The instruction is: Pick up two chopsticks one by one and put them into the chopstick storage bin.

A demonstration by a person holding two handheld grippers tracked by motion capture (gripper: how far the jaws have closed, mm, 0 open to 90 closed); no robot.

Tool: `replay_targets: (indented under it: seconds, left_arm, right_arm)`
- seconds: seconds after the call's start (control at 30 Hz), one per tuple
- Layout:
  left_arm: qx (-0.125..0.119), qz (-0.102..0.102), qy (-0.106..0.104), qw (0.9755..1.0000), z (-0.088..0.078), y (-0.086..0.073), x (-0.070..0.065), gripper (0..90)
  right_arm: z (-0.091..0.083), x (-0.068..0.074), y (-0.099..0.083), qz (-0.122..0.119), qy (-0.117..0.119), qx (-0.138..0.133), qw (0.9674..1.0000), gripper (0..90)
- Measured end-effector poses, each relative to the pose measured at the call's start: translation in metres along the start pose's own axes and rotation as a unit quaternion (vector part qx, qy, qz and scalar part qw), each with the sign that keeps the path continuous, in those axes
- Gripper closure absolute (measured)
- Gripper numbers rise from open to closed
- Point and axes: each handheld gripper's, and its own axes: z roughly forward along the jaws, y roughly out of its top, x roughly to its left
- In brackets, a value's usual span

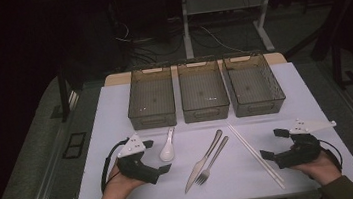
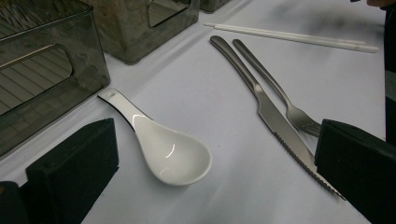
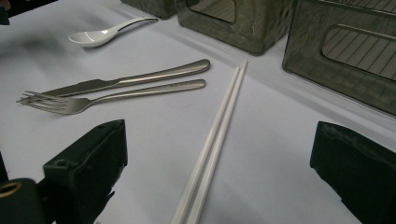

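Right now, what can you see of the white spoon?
The white spoon looks like glossy ceramic, a soup spoon with a deep rounded bowl and a short flat handle. It lies bowl up and empty on the white table, its handle pointing toward the leftmost bin. Nothing touches it; the left gripper rests just beside it with open jaws.

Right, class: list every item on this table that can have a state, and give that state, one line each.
Left gripper: open, holding nothing.
Right gripper: open, holding nothing.
Left bin: upright, empty.
Middle bin: upright, empty.
Right bin: upright, empty.
Spoon: lying bowl up, empty.
Knife: flat, beside the fork.
Fork: flat.
Chopsticks: flat, paired side by side.
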Motion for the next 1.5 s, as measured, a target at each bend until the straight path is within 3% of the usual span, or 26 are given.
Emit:
replay_targets:
  seconds: [0.47, 0.8, 1.5]
  left_arm:
    - [0.003, 0.0, -0.003, 1.0, 0.001, 0.0, -0.002, 0.0]
    - [0.002, 0.006, -0.005, 1.0, 0.0, 0.0, -0.005, 0.0]
    - [0.007, 0.009, -0.009, 0.9999, 0.001, 0.0, -0.006, 0.0]
  right_arm:
    - [-0.002, 0.0, 0.004, 0.004, 0.019, -0.001, 0.9998, 4.2]
    - [-0.003, 0.001, 0.015, 0.009, 0.02, -0.002, 0.9998, 4.2]
    - [0.025, 0.002, 0.039, 0.001, 0.021, 0.01, 0.9997, 4.2]
